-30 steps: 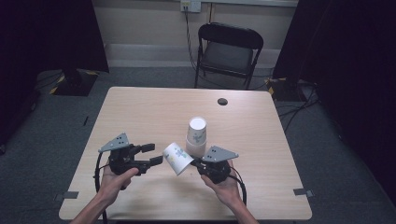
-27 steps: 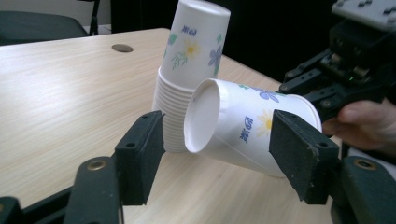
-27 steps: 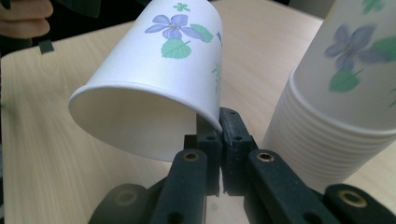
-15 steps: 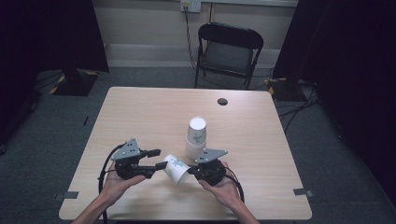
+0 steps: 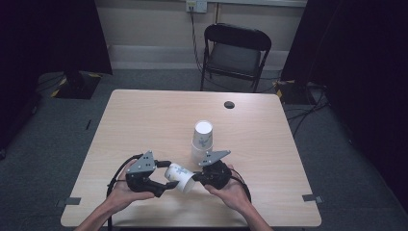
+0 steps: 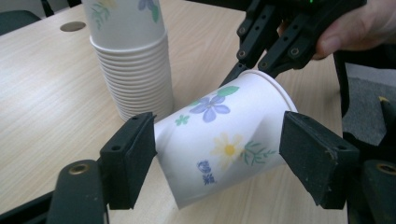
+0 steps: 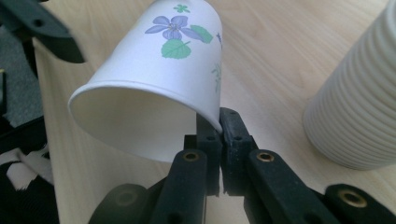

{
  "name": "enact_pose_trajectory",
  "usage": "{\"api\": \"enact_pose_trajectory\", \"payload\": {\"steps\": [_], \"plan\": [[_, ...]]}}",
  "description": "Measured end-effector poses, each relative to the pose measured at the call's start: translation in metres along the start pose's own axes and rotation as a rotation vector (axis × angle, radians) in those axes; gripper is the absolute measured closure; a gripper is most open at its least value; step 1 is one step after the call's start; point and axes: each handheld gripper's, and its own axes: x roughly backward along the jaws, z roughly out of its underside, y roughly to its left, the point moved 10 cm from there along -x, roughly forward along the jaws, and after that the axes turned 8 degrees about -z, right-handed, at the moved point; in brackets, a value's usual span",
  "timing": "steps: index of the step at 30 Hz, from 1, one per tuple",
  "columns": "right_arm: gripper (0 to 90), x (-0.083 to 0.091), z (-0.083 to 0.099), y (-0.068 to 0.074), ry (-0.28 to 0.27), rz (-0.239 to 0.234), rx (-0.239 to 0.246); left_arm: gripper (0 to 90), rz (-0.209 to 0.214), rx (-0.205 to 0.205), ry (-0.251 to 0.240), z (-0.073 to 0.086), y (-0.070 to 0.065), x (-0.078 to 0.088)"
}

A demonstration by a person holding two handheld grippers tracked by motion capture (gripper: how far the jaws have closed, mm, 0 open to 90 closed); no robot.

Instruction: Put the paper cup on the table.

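Note:
A flowered white paper cup [image 5: 179,176] is held tilted on its side just above the table, near the front edge. My right gripper [image 5: 195,177] is shut on its rim; in the right gripper view the jaws [image 7: 219,126] pinch the cup's wall [image 7: 159,70], one pad inside and one outside. My left gripper [image 5: 167,175] comes in from the left with its jaws on either side of the cup's base end [image 6: 219,140]. Those jaws have just been opening, and a gap shows at the right pad [image 6: 313,158]. A tall stack of upside-down paper cups [image 5: 202,139] stands just behind.
The cup stack [image 6: 130,56] stands close behind the held cup and right of the right gripper [image 7: 359,107]. A small dark disc [image 5: 229,104] lies at the table's far side. A black folding chair [image 5: 235,53] stands beyond the wooden table [image 5: 144,120].
My left gripper has moved right to the cup, and its jaws now straddle the cup's base end. The right gripper keeps its hold on the rim with the cup tilted.

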Motion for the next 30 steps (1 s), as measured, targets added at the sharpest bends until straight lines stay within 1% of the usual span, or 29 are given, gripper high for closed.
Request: {"api": "enact_pose_trajectory", "payload": {"steps": [1, 2, 4, 5, 6, 7, 9, 11, 13, 14, 16, 17, 18, 19, 20, 21, 22, 23, 25, 26, 27, 28, 30], "plan": [[87.9, 0.000, 0.000, 0.000, 0.000, 0.000, 0.000, 27.6, 0.000, 0.000, 0.000, 0.000, 0.000, 0.000], [87.9, -0.001, -0.001, 0.002, 0.008, -0.003, 0.006, 27.2, 0.012, -0.013, 0.001, 0.000, -0.002, -0.001], [87.9, -0.003, -0.001, 0.002, 0.018, -0.008, 0.008, 27.8, 0.018, -0.032, 0.007, 0.001, -0.003, -0.002], [88.0, -0.004, -0.001, 0.003, 0.021, -0.013, 0.010, 27.2, 0.018, -0.032, 0.007, 0.001, -0.003, -0.002], [88.0, -0.005, -0.002, 0.003, 0.022, -0.018, 0.008, 26.1, 0.030, -0.046, 0.008, 0.003, -0.006, -0.003], [88.1, -0.005, -0.002, 0.003, 0.022, -0.024, 0.008, 25.2, 0.032, -0.057, 0.012, 0.004, -0.007, -0.003], [88.2, -0.005, -0.003, 0.003, 0.021, -0.029, 0.001, 24.2, 0.045, -0.066, 0.020, 0.005, -0.009, -0.004], [88.4, -0.005, -0.003, 0.002, 0.018, -0.026, 0.000, 23.6, 0.046, -0.065, 0.017, 0.005, -0.009, -0.004], [88.6, -0.002, -0.005, 0.001, 0.007, -0.033, 0.000, 23.6, 0.052, -0.053, 0.013, 0.005, -0.008, -0.004], [88.7, -0.001, -0.006, 0.000, 0.000, -0.032, -0.006, 23.3, 0.058, -0.054, 0.013, 0.006, -0.008, -0.004], [88.8, 0.002, -0.009, -0.002, -0.013, -0.036, -0.016, 22.1, 0.055, -0.068, 0.016, 0.006, -0.008, -0.004], [88.9, 0.003, -0.010, -0.003, -0.020, -0.038, -0.020, 21.8, 0.061, -0.071, 0.014, 0.006, -0.010, -0.004], [88.9, 0.004, -0.011, -0.003, -0.025, -0.038, -0.022, 23.7, 0.062, -0.084, 0.016, 0.007, -0.011, -0.004], [88.9, 0.004, -0.011, -0.003, -0.025, -0.038, -0.022, 24.9, 0.062, -0.084, 0.016, 0.007, -0.011, -0.004], [89.0, 0.005, -0.013, -0.004, -0.032, -0.037, -0.028, 22.9, 0.063, -0.100, 0.021, 0.008, -0.012, -0.006], [89.0, 0.005, -0.013, -0.004, -0.032, -0.037, -0.028, 21.4, 0.063, -0.100, 0.021, 0.008, -0.012, -0.006], [89.0, 0.006, -0.014, -0.005, -0.040, -0.040, -0.029, 21.4, 0.052, -0.106, 0.025, 0.009, -0.013, -0.007], [89.0, 0.008, -0.016, -0.007, -0.053, -0.037, -0.042, 21.1, 0.044, -0.126, 0.036, 0.010, -0.013, -0.009], [89.0, 0.009, -0.016, -0.008, -0.054, -0.037, -0.048, 21.0, 0.038, -0.130, 0.039, 0.011, -0.013, -0.011], [89.1, 0.009, -0.017, -0.009, -0.058, -0.041, -0.059, 20.6, 0.027, -0.146, 0.048, 0.012, -0.013, -0.013], [89.1, 0.009, -0.017, -0.009, -0.063, -0.046, -0.066, 20.5, 0.027, -0.146, 0.048, 0.012, -0.013, -0.013], [89.1, 0.009, -0.018, -0.010, -0.068, -0.045, -0.073, 20.5, 0.011, -0.159, 0.060, 0.014, -0.012, -0.016], [89.1, 0.008, -0.018, -0.011, -0.070, -0.043, -0.084, 19.6, 0.004, -0.166, 0.069, 0.015, -0.012, -0.019]]}}
